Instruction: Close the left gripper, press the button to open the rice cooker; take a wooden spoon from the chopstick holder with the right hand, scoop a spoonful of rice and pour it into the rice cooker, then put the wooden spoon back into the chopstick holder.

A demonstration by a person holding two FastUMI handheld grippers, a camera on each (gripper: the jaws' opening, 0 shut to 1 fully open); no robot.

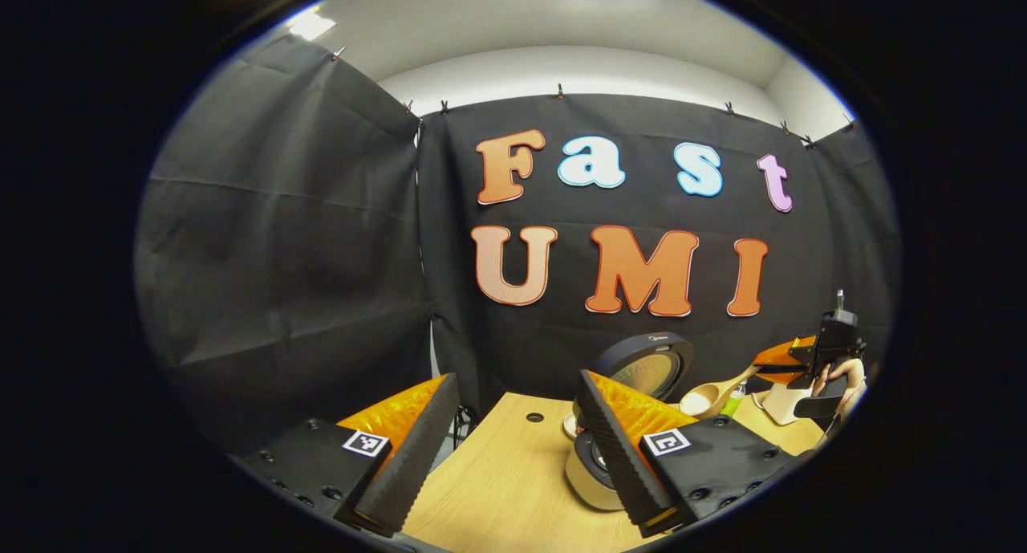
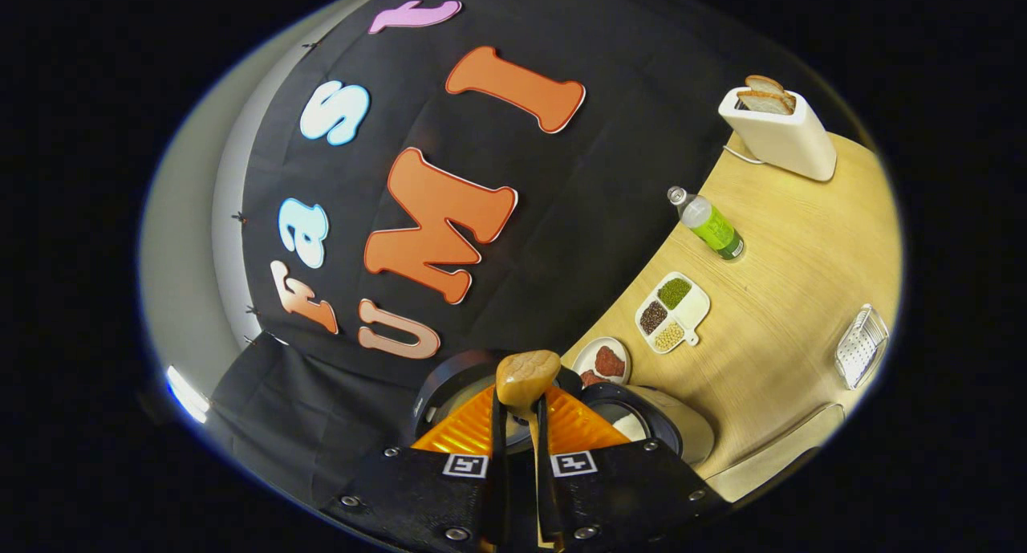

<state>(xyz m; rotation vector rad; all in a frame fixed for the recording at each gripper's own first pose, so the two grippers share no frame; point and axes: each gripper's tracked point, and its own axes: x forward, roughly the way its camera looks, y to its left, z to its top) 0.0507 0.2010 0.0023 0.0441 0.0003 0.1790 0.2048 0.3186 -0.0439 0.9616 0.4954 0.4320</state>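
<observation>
A pale wood-grain counter (image 2: 794,296) runs along the black cloth wall. Low centre of the right gripper view, the right gripper (image 2: 519,424) has its fingers clamped on the handle of the smooth wooden spoon (image 2: 527,376), its rounded bowl above the open rice cooker (image 2: 650,424). In the left gripper view, the left gripper (image 1: 513,449) stands wide apart, holding nothing, with the round rice cooker lid (image 1: 650,364) upright beyond.

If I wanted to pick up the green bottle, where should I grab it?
Grab the green bottle around its middle, coming in from the side. It stands upright on the table, round and slim, with open space on both sides. The cap end looks too narrow for a firm hold.
</observation>
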